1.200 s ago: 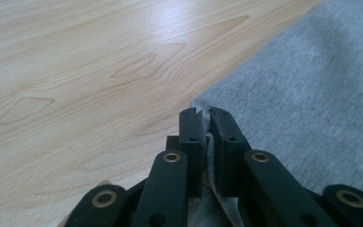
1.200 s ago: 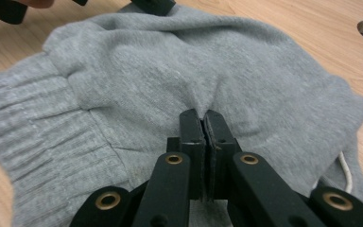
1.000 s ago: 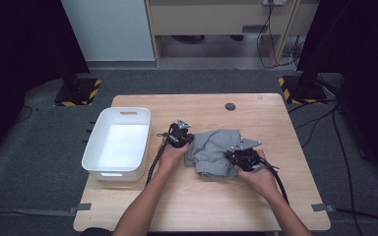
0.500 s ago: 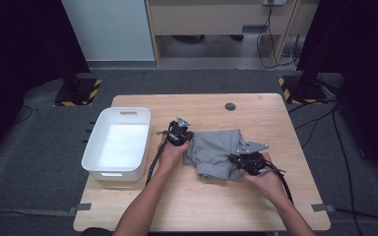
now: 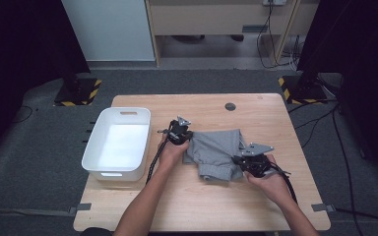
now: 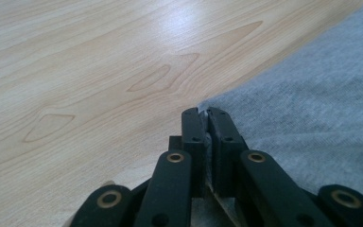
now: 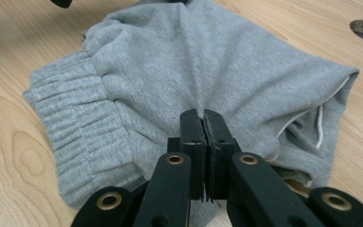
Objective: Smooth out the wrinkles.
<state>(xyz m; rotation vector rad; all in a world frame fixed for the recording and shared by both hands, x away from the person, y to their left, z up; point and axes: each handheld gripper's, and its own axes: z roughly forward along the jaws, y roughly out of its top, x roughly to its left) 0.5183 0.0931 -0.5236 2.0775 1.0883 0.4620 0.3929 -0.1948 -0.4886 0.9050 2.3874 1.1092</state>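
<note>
Your high view looks forward and down from above your side of the surface (image 5: 275, 118), taking in all of it. Each tool view sits low and very close, looking along its own jaws. All three share the grey garment (image 5: 216, 147) (image 6: 312, 109) (image 7: 208, 71).

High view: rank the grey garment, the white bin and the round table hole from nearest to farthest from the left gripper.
From the left gripper:
1. Grey garment: clamped in its jaws, just to its right.
2. White bin: to its left, at the table's left edge.
3. Round table hole: toward the far right.
</note>
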